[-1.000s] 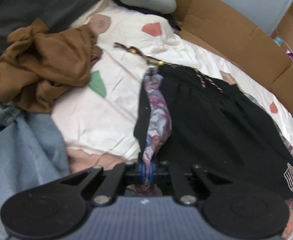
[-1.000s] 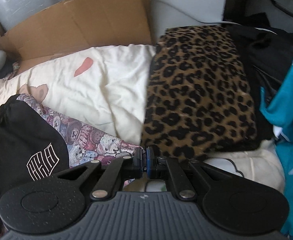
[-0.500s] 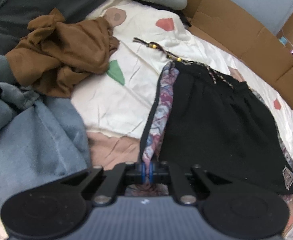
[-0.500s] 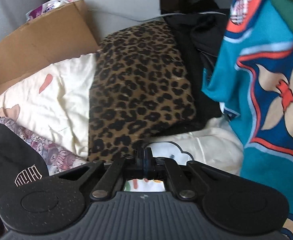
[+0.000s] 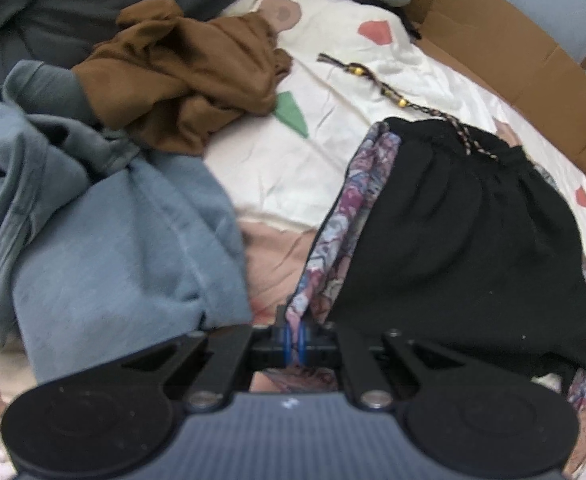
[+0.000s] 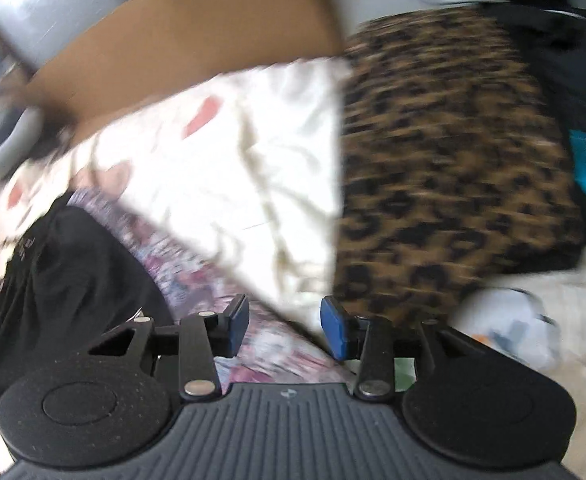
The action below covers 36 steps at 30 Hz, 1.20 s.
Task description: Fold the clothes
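Shorts, black soft fabric with a printed purple side panel (image 5: 445,240), are lying limp on the cream bedsheet (image 5: 293,168); left tongs (image 5: 294,340) are pinching the hem corner, right tongs (image 6: 285,326), just opening, are hanging empty over the other corner.

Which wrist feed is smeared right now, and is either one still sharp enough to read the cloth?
Right wrist view: heavy motion blur streaks the leopard-print fabric and cardboard; only the right gripper, jaws apart, stays crisp. Left wrist view: mildly soft, the black shorts and brown garment readable; fisheye bends the edges.
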Tool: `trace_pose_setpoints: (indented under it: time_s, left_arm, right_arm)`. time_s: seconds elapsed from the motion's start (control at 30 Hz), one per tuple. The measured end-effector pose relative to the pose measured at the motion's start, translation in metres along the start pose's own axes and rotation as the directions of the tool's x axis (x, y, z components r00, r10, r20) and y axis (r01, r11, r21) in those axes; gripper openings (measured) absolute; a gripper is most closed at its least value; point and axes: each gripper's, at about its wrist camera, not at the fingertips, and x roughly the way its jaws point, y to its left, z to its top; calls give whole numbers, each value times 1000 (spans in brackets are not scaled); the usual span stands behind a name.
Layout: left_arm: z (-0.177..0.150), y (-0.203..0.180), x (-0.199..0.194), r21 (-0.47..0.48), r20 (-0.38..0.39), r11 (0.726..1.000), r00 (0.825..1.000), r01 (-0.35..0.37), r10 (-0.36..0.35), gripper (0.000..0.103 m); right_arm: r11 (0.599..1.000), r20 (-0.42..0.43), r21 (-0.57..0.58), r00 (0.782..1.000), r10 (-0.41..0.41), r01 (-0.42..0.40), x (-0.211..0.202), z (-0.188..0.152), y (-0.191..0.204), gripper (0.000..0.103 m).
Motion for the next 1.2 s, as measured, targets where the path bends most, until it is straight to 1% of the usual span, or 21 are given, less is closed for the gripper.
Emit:
trace_pose_setpoints:
  time_s: [0.17,0.23,0.33,0.47,0.57,0.63,0.7,0.73,0.8,0.97,1.03,1.2]
  left_arm:
    - [-1,9,0,-19,-7,999,999,-40,40,4]
    - [-1,11,2,-20,-9,999,999,-46,46,4]
    - [-1,14,8,-32,-18,998,999,-48,47,4]
    - [-3,13,14,-31,-32,998,998,-49,48,4]
    - [-5,13,16,-37,-37,998,998,-42,41,4]
    - [-6,12,17,-41,-36,998,999,-37,35,4]
    - [-7,11,17,-43,-35,999,999,-32,30,4]
    - [-7,11,17,-45,-34,999,999,-30,28,3]
    - [-8,9,17,-48,-30,999,999,-25,23,3]
    - [-7,2,14,-45,-31,999,999,6,-7,3]
    - [-6,-1,12,-39,-31,999,999,19,-20,4]
    - [-3,-11,1,-25,-20,998,998,64,-64,4]
  right_arm:
    - [989,-87,-144,996,17,-30,47,7,27,47]
    - [986,-119,-161,992,30,-49,61,9,32,47]
    - [977,-159,-189,985,70,-100,75,11,41,47]
    - [970,-203,-221,977,57,-103,93,10,45,46]
    - [968,-225,-226,973,54,-106,98,8,45,46]
    - [960,-247,-254,968,52,-117,96,7,48,35]
    - [948,-278,-288,959,49,-132,95,6,52,10]
    - [943,-289,-304,956,41,-132,94,6,54,7]
    - [936,-284,-327,958,35,-131,90,5,54,3]
    - [940,-219,-334,976,1,-76,68,9,55,1]
    - [944,-194,-325,981,-9,-55,58,11,54,1]
    - [960,-173,-275,985,-1,-47,30,15,37,0]
